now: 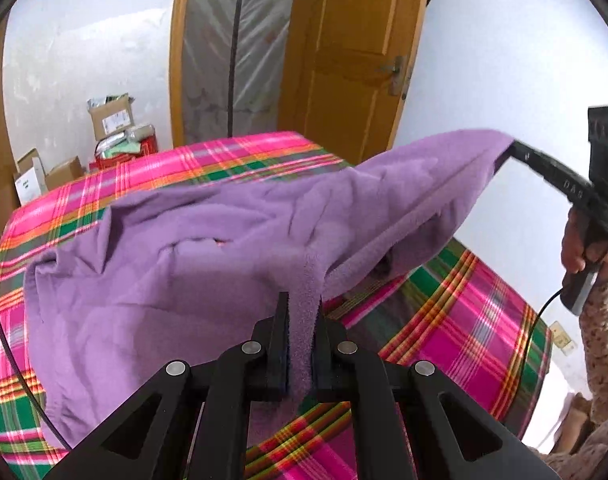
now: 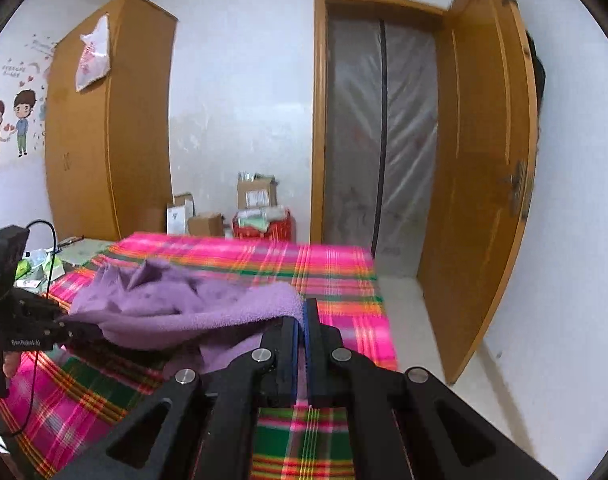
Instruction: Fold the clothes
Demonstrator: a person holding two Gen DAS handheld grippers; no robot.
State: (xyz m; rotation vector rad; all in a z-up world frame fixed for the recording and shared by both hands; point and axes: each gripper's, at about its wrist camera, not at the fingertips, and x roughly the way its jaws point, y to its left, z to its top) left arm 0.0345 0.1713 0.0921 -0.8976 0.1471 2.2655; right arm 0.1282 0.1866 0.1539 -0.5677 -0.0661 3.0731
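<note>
Centre of left wrist frame: purple fleece garment (image 1: 192, 264) over pink-green plaid bedspread (image 1: 455, 320). Left gripper (image 1: 302, 316) clamps fleece fold. Right gripper (image 1: 507, 148), upper right, pinches lifted garment corner.

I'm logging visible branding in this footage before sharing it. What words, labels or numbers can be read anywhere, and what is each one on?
"GenRobot.AI": white print on the body of the left tool, seen from the right wrist view.
"DAS": on the finger of the right tool, seen from the left wrist view; partly legible, possibly incomplete.
Printed labels on the cardboard boxes by the wall: too small to read.
Writing above the cartoon wall sticker: too blurred to read.
</note>
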